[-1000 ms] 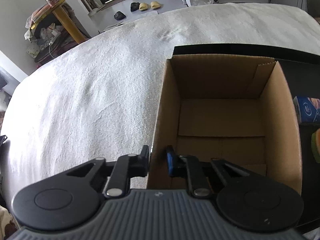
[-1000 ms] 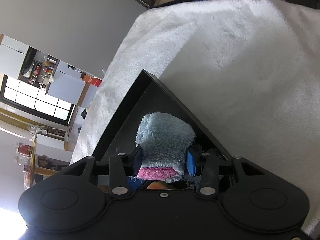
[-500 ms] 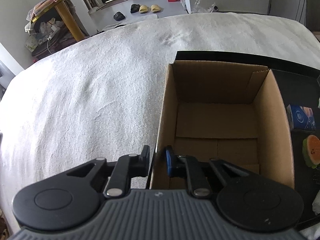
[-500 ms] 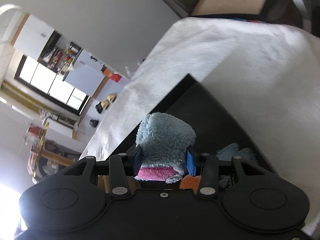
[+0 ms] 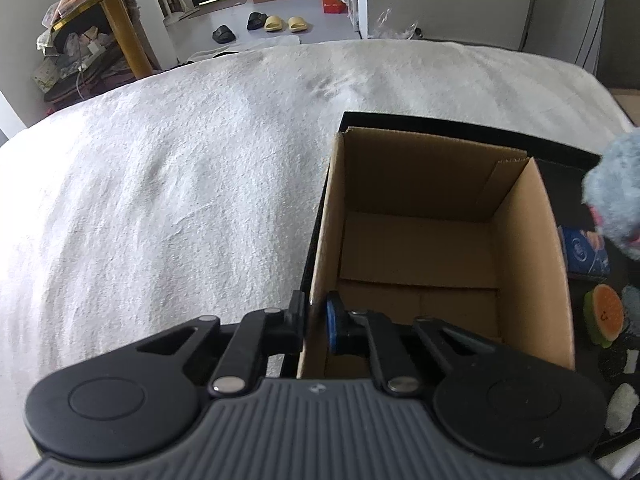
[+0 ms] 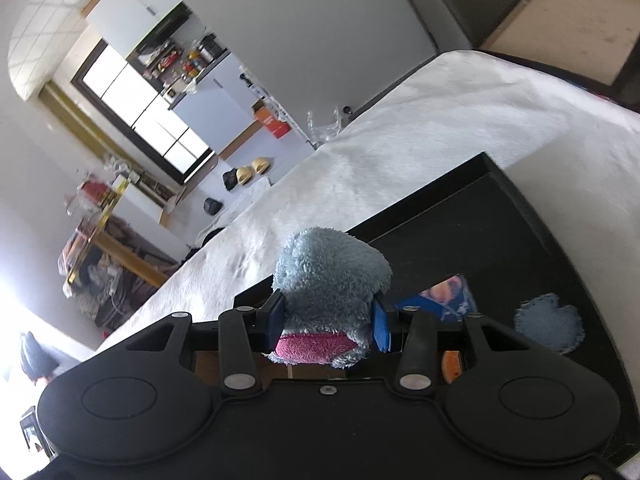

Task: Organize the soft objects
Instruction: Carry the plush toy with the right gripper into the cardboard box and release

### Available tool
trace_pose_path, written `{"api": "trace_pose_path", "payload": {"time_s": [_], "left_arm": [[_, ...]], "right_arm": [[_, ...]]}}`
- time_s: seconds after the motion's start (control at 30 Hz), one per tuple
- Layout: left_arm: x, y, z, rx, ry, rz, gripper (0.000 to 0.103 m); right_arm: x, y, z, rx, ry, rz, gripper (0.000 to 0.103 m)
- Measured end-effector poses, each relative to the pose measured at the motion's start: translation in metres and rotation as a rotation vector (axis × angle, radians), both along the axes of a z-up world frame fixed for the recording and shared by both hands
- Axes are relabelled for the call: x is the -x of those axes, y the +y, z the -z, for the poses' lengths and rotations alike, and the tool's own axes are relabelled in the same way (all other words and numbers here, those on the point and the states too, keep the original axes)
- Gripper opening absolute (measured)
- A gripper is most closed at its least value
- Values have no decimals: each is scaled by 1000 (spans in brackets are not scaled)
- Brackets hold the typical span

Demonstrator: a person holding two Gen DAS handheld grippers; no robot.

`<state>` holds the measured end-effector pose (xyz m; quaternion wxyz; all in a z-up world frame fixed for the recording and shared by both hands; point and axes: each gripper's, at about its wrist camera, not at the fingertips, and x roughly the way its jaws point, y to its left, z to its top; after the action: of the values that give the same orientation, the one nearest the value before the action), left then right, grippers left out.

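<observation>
Gripping the near left wall of the empty cardboard box (image 5: 436, 248), the left gripper (image 5: 314, 322) is pinching the cardboard between its two fingers. The right gripper (image 6: 328, 322) is clamping a fluffy light-blue plush toy (image 6: 332, 280) with a pink patch, holding it above the black tray (image 6: 500, 232) lying on the white blanket (image 5: 168, 184).

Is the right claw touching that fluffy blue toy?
Touching. The right wrist view shows the right claw with both blue pads pressed into the fluffy blue toy's sides.
</observation>
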<state>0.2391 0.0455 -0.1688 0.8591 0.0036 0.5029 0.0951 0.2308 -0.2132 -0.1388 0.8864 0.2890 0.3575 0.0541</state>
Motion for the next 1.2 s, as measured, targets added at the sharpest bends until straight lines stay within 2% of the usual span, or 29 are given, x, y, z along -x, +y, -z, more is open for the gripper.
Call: {"api": "trace_pose_path", "payload": {"time_s": [0.2, 0.53, 0.87, 1.03, 1.13, 1.2], "left_arm": [[-1, 8, 2, 77, -22, 16, 8], [-1, 14, 7, 120, -43, 45, 8], [0, 30, 13, 180, -49, 45, 8], [0, 32, 14, 187, -55, 40, 9], [0, 32, 13, 191, -57, 39, 9], [0, 32, 14, 188, -55, 39, 9]], "right_arm": [[-1, 30, -7, 65, -12, -48, 43], [-8, 84, -15, 153, -28, -167, 43], [-26, 131, -6, 251, 61, -324, 43], [-31, 141, 2, 226, 113, -338, 43], [-34, 139, 5, 163, 123, -329, 44], [-36, 140, 6, 114, 125, -325, 50]]}}
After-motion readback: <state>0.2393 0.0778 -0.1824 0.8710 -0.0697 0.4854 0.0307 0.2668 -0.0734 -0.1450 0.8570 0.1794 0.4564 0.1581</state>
